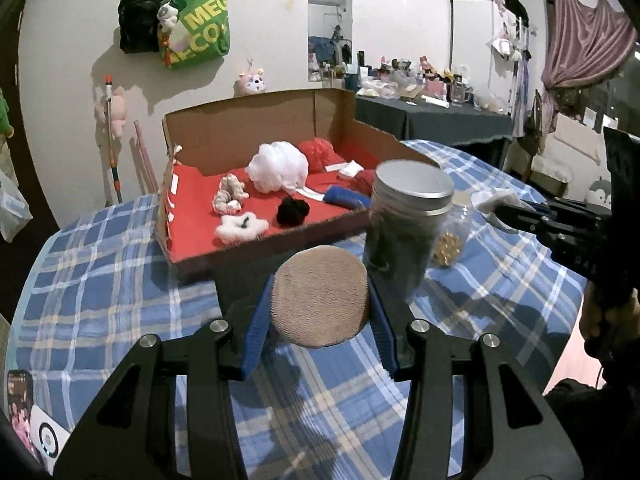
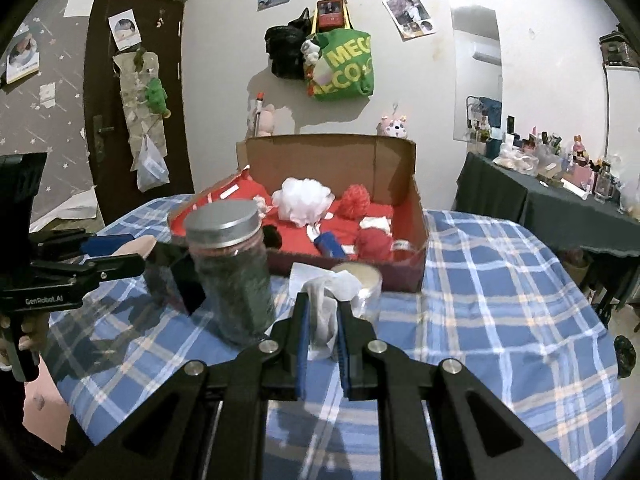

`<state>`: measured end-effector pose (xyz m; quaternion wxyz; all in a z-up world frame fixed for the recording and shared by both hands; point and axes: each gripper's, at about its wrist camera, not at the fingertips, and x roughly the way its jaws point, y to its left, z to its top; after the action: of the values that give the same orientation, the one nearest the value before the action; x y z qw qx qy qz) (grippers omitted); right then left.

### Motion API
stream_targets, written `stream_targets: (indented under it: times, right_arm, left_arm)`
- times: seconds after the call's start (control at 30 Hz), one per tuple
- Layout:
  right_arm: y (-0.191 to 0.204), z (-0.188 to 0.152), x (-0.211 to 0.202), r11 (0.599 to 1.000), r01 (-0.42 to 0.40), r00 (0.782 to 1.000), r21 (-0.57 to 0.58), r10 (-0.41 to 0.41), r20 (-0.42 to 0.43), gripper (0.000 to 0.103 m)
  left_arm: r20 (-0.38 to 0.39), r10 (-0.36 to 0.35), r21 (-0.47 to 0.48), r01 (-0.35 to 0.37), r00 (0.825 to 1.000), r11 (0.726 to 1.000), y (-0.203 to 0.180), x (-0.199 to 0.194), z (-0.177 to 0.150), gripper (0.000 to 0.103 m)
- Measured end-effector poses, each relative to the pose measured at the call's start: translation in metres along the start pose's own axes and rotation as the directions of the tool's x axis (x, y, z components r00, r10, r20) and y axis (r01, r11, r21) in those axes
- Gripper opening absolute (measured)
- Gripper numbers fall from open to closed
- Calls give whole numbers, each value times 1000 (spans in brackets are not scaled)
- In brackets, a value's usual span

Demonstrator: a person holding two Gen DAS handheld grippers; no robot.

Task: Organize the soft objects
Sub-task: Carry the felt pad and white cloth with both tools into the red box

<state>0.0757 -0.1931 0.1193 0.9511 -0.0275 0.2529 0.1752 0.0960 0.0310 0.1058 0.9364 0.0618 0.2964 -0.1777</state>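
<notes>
The left gripper (image 1: 320,300) is built of matte black angular arms with triangular cut-outs, joined by round silver pivot screws, and its fingers (image 1: 256,332) are faced with ribbed blue pads; the right gripper (image 2: 320,320) is made in the same way, black links being pinned by silver screws and blue ribbed pads being set along the inner faces. White lettering reading "GenRobot.AI" is printed on the side of the left gripper's black body in the right wrist view; a black handle is fitted below it.

The green tote bag (image 2: 344,65) hanging on the wall is showing partial yellow letters, "MEG" over "ECO". The left gripper (image 2: 116,258) is displaying "GenRobot.AI" in white on its black arm.
</notes>
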Motion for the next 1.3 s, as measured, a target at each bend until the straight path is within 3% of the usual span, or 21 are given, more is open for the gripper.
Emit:
stream_targets:
  times: [0.33,0.7,0.87,1.07,1.23,1.3]
  right_arm:
    - [-12,28,23,999,-17,1000,-29,16,-21,13]
    - [-16,68,78,986,-116,984,-121,98,-151,13]
    - [-12,95,119,970,-164,961,-180,116,-251,13]
    - [-17,120,182,962,-220,908,-159,142,-393,13]
    - [-23,127,233,968,-214,866,-133,126,-483,13]
    - [-24,128,245,970,-201,860,-136,108,-499,13]
  left_arm:
    - [-22,-27,-13,26,999,1000,17,20,24,44]
    - [-151,-101,3,102,983,995,37,69,65,44]
    - [-238,-117,17,125,964,992,45,107,94,44]
    - [-332,-136,18,151,933,988,52,158,121,44]
    - [-402,-102,54,135,910,989,50,199,127,44]
    - [-417,-94,59,130,904,990,51,209,128,44]
